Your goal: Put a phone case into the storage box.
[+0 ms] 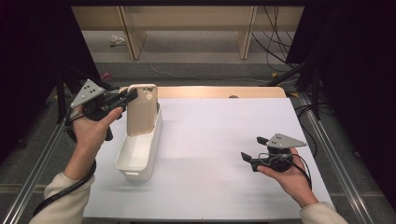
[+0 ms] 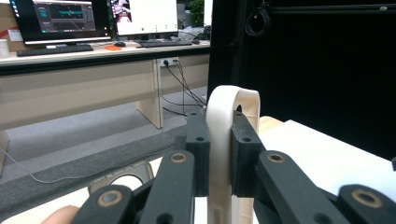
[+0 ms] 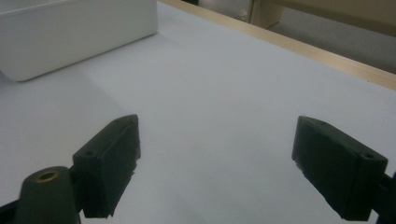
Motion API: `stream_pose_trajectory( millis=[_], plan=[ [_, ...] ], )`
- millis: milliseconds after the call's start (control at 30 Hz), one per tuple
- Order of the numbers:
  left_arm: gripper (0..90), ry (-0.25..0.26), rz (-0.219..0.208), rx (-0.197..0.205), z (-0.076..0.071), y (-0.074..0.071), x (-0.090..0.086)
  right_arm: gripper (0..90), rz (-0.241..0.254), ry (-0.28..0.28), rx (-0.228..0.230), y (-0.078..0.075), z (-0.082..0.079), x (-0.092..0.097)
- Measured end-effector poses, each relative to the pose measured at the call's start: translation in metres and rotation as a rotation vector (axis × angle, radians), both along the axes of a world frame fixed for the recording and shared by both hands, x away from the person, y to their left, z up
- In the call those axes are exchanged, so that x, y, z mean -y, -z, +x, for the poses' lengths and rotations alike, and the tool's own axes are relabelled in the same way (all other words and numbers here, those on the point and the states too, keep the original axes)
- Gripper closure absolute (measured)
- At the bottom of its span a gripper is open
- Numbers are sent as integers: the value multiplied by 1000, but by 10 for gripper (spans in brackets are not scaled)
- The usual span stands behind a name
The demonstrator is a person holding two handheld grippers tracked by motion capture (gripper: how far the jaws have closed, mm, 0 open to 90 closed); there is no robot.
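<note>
A beige board [image 1: 141,112] with a handle hole at its top stands upright over the far end of a white bin [image 1: 135,165] on the left of the table. My left gripper [image 1: 132,95] is shut on the board's top edge; in the left gripper view both pads [image 2: 198,140] press the board's [image 2: 232,100] rounded handle end from either side. My right gripper [image 1: 252,147] rests low over the white table sheet at the right, open, with nothing between its jaws [image 3: 217,158]. The bin's wall [image 3: 79,37] shows far off in the right gripper view.
The white sheet [image 1: 219,140] covers a wooden table whose edge [image 1: 219,91] shows at the back. Black curtains flank both sides. Shelf legs and cables [image 1: 275,42] lie on the floor beyond. Another beige looped piece [image 2: 122,179] sits below the left jaws.
</note>
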State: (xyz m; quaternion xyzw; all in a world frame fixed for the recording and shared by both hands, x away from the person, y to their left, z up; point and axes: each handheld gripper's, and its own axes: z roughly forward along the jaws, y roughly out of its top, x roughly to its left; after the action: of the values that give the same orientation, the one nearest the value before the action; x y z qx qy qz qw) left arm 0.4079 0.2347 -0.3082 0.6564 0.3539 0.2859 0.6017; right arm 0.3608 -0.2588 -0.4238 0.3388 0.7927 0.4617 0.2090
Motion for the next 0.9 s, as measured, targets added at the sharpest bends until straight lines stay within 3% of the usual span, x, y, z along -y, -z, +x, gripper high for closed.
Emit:
stream_pose_trajectory(
  millis=[900],
  plan=[
    [807, 49, 20, 25, 27, 16, -9, 164, 14, 1, -4, 1, 0, 0]
  ],
)
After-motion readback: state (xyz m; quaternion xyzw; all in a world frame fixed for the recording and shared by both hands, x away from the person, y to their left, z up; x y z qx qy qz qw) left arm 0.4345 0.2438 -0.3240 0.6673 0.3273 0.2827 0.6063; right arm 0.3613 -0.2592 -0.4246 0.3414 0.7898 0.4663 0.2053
